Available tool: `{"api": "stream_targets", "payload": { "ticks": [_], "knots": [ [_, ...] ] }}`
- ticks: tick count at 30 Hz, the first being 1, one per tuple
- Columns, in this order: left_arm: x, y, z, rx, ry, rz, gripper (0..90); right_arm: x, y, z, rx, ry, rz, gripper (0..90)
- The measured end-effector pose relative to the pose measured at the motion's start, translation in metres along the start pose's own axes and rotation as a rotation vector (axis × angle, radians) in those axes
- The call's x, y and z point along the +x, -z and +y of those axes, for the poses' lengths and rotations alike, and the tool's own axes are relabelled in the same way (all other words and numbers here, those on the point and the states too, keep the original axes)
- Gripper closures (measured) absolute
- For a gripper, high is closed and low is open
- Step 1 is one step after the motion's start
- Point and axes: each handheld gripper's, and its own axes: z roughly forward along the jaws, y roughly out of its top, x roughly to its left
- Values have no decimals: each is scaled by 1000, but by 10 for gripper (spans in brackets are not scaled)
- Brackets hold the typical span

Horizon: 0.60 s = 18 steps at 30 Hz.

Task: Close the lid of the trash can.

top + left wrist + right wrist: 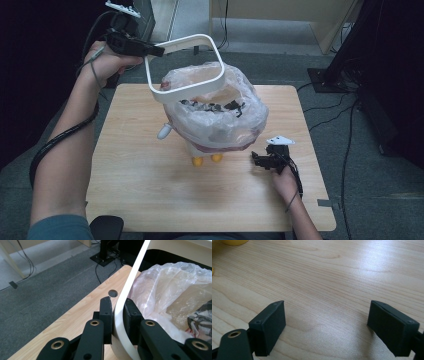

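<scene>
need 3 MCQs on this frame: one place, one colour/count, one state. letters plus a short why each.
1. Where is the white ring?
A. flat on the table
B. lifted above the bagged bin, in the left gripper
C. on the floor

2. What colour are the bin's two small feet?
A. yellow-orange
B. blue
C. black

3. How do the right gripper's jaws stand?
A. shut on the bag
B. shut on the ring
C. open, with nothing between them

Key: 1 B, the left gripper clamps the ring's rim over the plastic bag. 2 A, both feet show yellow-orange under the bin. 3 C, the right gripper view has bare wooden table between the spread pads.
</scene>
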Motion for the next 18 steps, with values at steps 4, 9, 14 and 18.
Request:
{"api": "stream_targets", "payload": {
  "ticks": [4,9,14,18],
  "knots": [
    [-8,-15,10,16,-14,-14,801,0,0,0,0,0,1,148],
    [-19,-33,22,28,-31,-35,801,0,0,0,0,0,2,148],
    [-35,-49,28,44,-63,-59,801,0,0,0,0,1,2,148],
    [-42,-55,20,68,-82,-63,799,0,0,0,1,1,5,148]
  ]
}}
